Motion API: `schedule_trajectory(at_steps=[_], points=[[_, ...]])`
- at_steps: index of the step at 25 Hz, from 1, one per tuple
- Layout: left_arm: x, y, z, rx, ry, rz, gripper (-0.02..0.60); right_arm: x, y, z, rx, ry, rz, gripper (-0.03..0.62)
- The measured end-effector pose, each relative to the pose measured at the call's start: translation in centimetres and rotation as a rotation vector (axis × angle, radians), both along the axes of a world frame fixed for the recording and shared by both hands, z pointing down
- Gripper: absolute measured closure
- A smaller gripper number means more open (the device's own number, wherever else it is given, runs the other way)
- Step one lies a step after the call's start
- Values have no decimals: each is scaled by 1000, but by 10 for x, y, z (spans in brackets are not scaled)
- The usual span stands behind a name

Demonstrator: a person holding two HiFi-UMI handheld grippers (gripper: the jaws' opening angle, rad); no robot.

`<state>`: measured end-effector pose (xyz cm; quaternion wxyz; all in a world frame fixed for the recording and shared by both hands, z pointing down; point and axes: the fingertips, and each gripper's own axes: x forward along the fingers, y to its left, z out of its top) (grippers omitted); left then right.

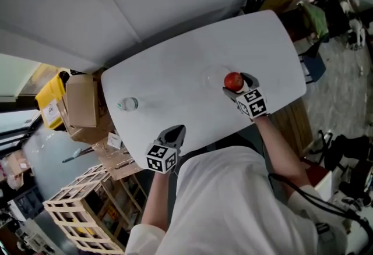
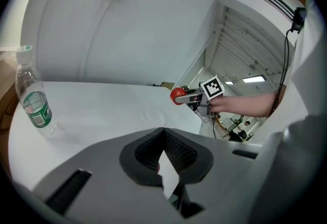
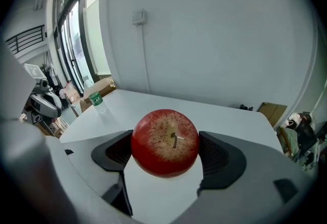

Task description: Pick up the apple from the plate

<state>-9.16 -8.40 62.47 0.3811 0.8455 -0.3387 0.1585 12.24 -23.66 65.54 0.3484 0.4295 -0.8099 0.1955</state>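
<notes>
A person in a white shirt stands at a white rounded-corner table (image 1: 175, 67), holding a two-jaw gripper in each hand. The right gripper (image 1: 240, 85), reaching out over the far right part of the table, is clenched on a round red apple with a yellow-speckled top and short brown stem (image 3: 165, 142). Its two dark grey padded jaws press the fruit from either side. The apple is lifted clear of the tabletop, stem end facing back toward the gripper's camera. Just beside it, toward the middle of the table, lies the faint round outline of a clear plate (image 1: 214, 78), hard to make out against the white surface. The left gripper (image 2: 163, 138) hangs at the near edge of the table, well apart from the apple. Its jaws are pressed together at the tips with nothing between them. A clear plastic water bottle with a green label and white cap (image 2: 33, 99) stands upright toward the left end of the table. Past that end, brown cardboard boxes (image 1: 81, 102) and a pale wooden slatted crate (image 1: 81, 204) sit on the floor.
</notes>
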Motion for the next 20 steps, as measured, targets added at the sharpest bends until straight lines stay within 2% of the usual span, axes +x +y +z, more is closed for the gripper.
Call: schedule_trajectory(at_steps=[5,11,20], points=[[1,0,-4,26,-8,26,580,9,16,-22,21,-8,17,209],[9,-4,-15,57,-13,3,580,22,28,-42,45,-46,18,209],[48,26,-17,43,-25,-50,580,46,54,-55,60,-95,-42,209]])
